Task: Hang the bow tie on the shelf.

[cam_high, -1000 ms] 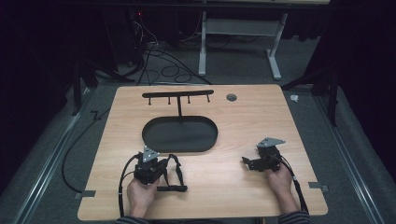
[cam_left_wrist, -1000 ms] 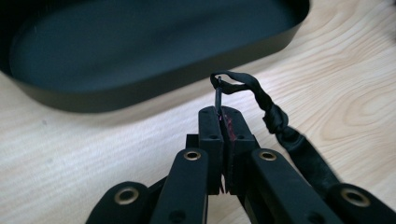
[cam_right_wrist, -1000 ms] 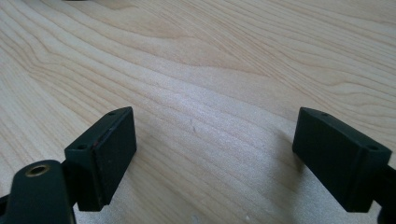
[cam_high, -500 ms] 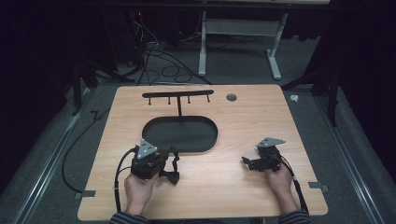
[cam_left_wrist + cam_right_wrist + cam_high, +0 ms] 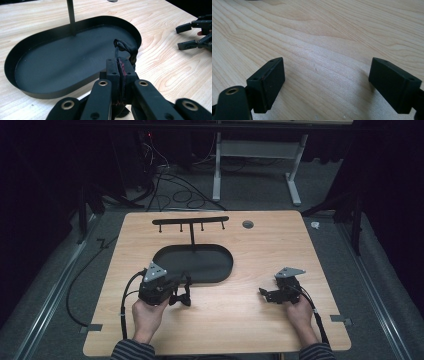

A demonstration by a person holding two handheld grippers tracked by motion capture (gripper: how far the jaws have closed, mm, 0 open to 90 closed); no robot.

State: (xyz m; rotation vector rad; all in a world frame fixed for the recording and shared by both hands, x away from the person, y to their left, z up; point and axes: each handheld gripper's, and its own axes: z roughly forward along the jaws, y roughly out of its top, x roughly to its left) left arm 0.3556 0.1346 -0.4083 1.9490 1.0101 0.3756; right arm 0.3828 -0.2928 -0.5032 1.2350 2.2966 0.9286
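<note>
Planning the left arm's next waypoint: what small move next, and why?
Probably lift the left gripper and carry it toward the rack's hooks: its jaws are shut on a black cord loop beside the tray, while the right gripper rests open on the table.

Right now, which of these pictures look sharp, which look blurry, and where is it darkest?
High view: the table is evenly lit, its surroundings nearly black. Left gripper view: the tray and the dark strap pinched in the jaws are fairly sharp, the nearest linkage soft. Right gripper view: wood grain crisp, near jaw edges slightly blurred, faint shadows beside them.
</note>
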